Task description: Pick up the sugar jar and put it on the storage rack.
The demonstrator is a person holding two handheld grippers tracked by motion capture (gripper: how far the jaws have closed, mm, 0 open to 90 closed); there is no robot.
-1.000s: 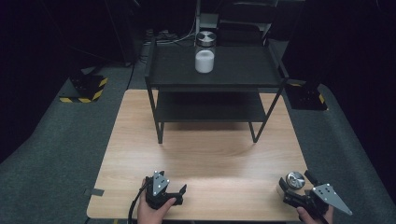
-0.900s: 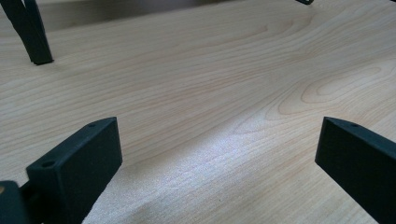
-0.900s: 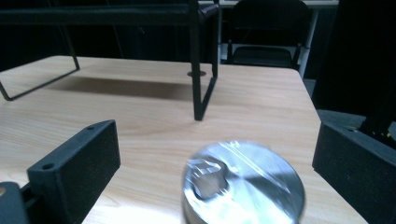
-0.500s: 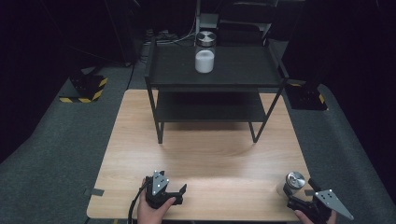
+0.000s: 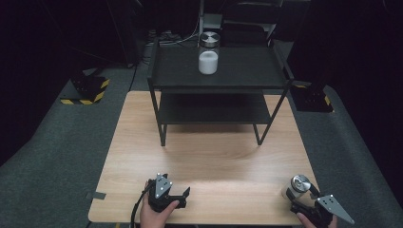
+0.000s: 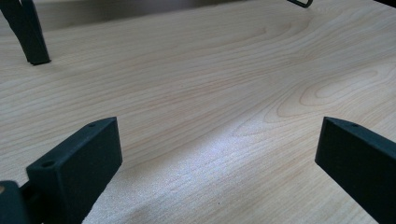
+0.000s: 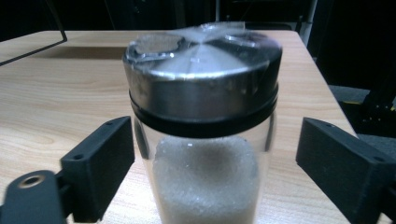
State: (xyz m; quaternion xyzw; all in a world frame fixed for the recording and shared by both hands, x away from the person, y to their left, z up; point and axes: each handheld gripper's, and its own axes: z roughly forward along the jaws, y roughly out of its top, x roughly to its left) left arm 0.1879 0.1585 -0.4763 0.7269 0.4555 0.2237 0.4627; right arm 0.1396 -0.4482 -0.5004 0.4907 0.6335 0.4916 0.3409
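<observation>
- The jar stands upright at the table's five o'clock corner, between the right hand-held gripper's spread jaws, seemingly untouched.
- Left hand-held gripper, at seven o'clock, spread, is farther away.

There are 2 glass jars, 1 black shelf rack, 1 wooden table and 2 grippers.

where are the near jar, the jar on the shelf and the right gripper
near jar (image 7: 203,114): right gripper view, on the side of its metal lid.
jar on the shelf (image 5: 208,61): high view, on its white fill.
right gripper (image 7: 212,158): right gripper view, midway between its open jaws, either side of the near jar.
</observation>
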